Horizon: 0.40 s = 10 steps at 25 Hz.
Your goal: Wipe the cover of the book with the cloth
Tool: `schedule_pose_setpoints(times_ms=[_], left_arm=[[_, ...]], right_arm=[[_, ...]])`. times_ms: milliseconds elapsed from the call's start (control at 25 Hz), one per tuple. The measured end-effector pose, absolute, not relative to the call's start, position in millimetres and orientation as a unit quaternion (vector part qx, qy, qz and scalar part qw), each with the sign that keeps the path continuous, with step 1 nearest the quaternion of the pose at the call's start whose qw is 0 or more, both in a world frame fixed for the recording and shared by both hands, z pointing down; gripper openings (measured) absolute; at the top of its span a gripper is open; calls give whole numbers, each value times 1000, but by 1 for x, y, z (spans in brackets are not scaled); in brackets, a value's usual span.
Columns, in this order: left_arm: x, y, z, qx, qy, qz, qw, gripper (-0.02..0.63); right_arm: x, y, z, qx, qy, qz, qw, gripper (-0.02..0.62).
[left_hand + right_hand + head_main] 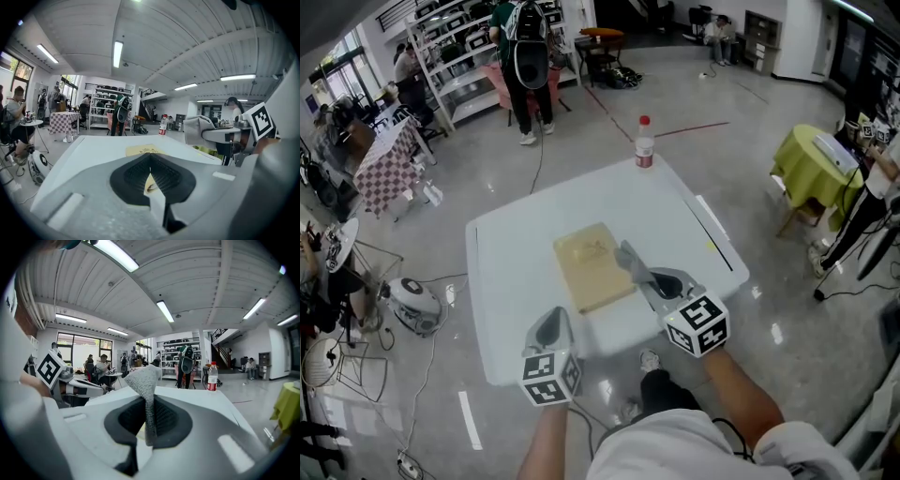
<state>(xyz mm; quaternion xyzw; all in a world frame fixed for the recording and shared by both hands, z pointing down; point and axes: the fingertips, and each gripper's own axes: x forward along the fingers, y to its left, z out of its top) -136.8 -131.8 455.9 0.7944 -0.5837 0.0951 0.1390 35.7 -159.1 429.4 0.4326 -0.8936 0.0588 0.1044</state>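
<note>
A tan book (591, 267) lies flat in the middle of the white table (506, 272). My right gripper (650, 281) hovers at the book's right edge, shut on a grey cloth (630, 258) that sticks out over the cover. In the right gripper view the cloth (145, 385) stands up, pinched between the jaws of that gripper (149, 420). My left gripper (551, 325) is near the table's front edge, just short of the book, shut with nothing in it. The left gripper view shows the book (143, 150) beyond that gripper's (150, 171) closed jaws.
A plastic bottle with a red cap (644, 142) stands at the table's far edge. A dark strip (712, 234) lies along the table's right side. People, shelving and a checkered table (384, 159) stand far off on the floor.
</note>
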Motion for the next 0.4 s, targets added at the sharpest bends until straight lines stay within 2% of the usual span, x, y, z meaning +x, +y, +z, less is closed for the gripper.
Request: schedule_pose_setpoints(times_ms=[400], left_arm=[[-130,-132,465,795,-582,92,143,8]], right_arm=[[41,-157,439,437,-891,58,110,15]])
